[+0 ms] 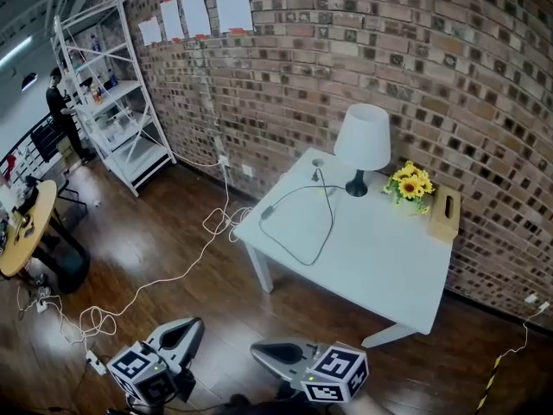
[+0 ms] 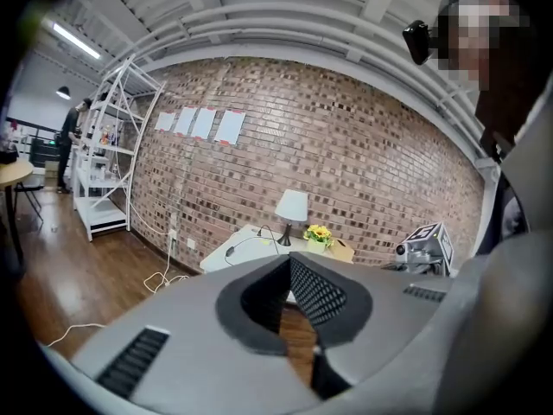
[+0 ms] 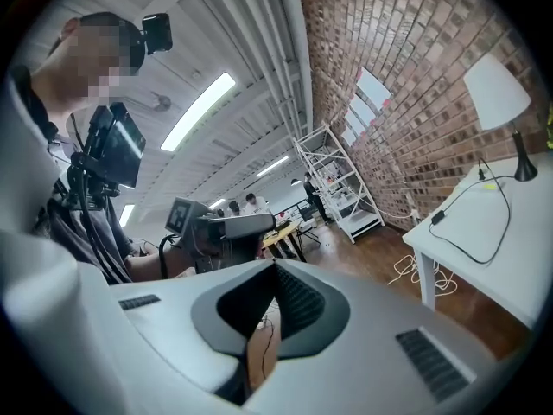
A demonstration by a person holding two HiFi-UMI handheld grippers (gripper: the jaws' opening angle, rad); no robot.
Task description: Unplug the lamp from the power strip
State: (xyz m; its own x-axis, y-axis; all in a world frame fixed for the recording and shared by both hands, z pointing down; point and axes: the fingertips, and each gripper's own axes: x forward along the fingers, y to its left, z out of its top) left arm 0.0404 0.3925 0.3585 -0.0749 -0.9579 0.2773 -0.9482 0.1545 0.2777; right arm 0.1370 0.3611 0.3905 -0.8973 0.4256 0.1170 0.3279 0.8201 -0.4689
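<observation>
The lamp [image 1: 361,145] with a white shade stands at the back of the white table [image 1: 380,266], against the brick wall. Its black cord [image 1: 304,253] loops over the tabletop, with a dark piece [image 1: 267,213] near the table's left edge. A white power strip [image 1: 93,363] lies on the floor at the far left. My left gripper [image 1: 190,327] and right gripper [image 1: 261,350] hover side by side over the wooden floor, well short of the table, both shut and holding nothing. The left gripper view shows the left gripper [image 2: 288,262] pointing toward the lamp [image 2: 292,207]. In the right gripper view, the right gripper [image 3: 275,271] has the lamp [image 3: 497,93] at the far right.
Sunflowers [image 1: 410,184] and a wooden box [image 1: 444,213] sit beside the lamp. A white cable [image 1: 173,279] snakes from the wall across the floor. A white shelf [image 1: 112,102] with a person [image 1: 60,102] stands at the back left, with a round wooden table [image 1: 26,227] at the left.
</observation>
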